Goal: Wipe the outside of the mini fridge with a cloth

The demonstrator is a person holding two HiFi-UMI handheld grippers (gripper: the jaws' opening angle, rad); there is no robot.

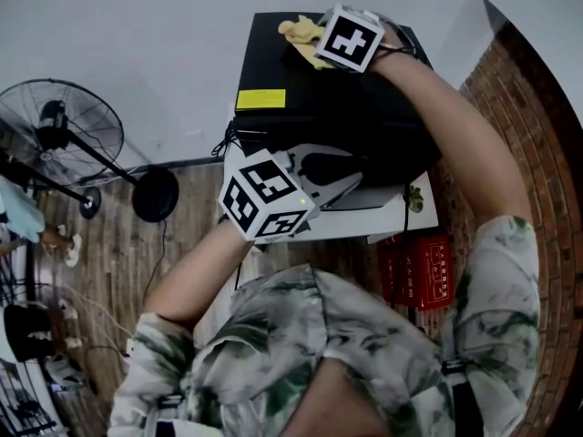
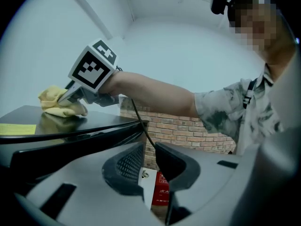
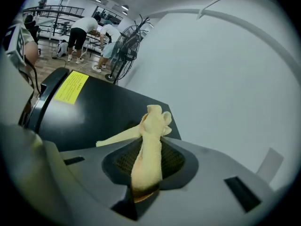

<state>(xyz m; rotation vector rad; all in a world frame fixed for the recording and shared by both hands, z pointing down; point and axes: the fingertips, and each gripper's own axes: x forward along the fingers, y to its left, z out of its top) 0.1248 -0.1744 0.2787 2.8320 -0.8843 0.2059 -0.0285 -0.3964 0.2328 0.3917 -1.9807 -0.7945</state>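
The black mini fridge [image 1: 301, 107] stands against the white wall, with a yellow label [image 1: 260, 99] on its top. My right gripper [image 1: 319, 44] is at the far back of the fridge top, shut on a yellow cloth [image 1: 303, 35]. In the right gripper view the cloth [image 3: 149, 140] runs out from between the jaws onto the black top [image 3: 94, 112]. My left gripper [image 1: 342, 182] hovers at the fridge's front edge. Its jaws [image 2: 149, 159] stand slightly apart with nothing between them. The left gripper view shows the right gripper [image 2: 68, 98] pressing the cloth [image 2: 59, 102] on the fridge top.
A standing fan [image 1: 64, 130] with a round base [image 1: 155, 194] is on the wooden floor to the left. A white shelf [image 1: 383, 212] and a red box [image 1: 419, 271] sit below the fridge's front. A brick wall [image 1: 537, 135] runs along the right. People [image 3: 84, 32] stand far off.
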